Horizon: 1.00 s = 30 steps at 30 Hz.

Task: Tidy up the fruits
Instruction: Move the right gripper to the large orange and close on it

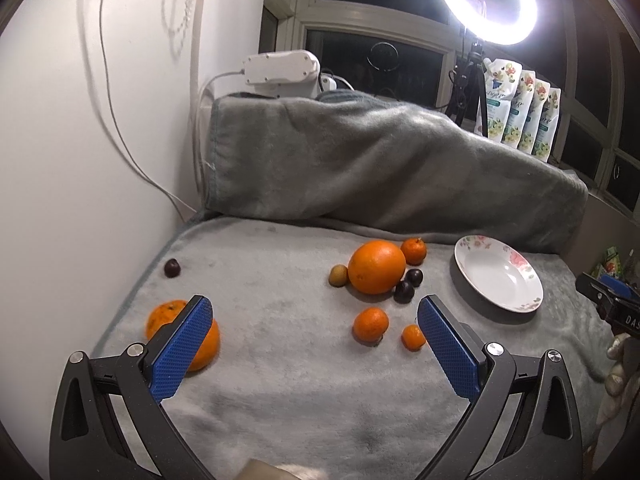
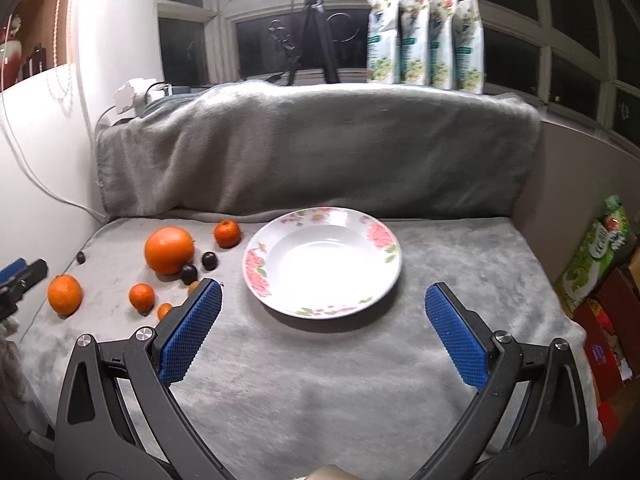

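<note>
A white floral plate lies empty on the grey blanket. Left of it lie a large orange, a kiwi, two dark plums, several small mandarins, another orange and a lone plum. My left gripper is open and empty above the blanket, its left finger in front of the near orange. My right gripper is open and empty, just short of the plate.
A blanket-covered ledge rises behind the surface. A white wall with cables bounds the left. A ring light on a tripod and several refill pouches stand at the window. Boxes sit at the right edge.
</note>
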### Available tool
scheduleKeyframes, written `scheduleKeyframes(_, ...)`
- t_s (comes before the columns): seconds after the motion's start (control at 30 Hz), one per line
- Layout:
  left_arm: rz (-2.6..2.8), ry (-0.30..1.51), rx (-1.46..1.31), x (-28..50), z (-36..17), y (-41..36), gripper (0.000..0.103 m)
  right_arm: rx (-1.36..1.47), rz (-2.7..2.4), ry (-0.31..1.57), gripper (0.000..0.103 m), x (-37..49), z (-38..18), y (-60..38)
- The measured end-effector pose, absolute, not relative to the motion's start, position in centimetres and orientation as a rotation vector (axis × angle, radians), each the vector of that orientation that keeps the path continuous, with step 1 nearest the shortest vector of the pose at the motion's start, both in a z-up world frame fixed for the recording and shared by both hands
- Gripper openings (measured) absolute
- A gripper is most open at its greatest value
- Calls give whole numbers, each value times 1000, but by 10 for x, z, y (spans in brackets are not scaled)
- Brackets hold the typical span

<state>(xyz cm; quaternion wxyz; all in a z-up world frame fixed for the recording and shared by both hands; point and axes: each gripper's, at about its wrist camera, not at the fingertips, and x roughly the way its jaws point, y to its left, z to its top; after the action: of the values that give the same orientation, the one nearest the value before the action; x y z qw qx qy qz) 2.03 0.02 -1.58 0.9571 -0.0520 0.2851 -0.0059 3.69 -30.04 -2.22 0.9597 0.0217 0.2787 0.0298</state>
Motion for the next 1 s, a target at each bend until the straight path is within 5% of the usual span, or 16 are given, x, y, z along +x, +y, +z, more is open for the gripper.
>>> scheduleKeyframes(0.67,-157,681,-208,56,-51,-9,96,62,475,783,100,146,-29,-231)
scheduleKeyframes(1.0,-236,764,-298,93,-71,-12,73,155,631,922,89,202,-46,-198)
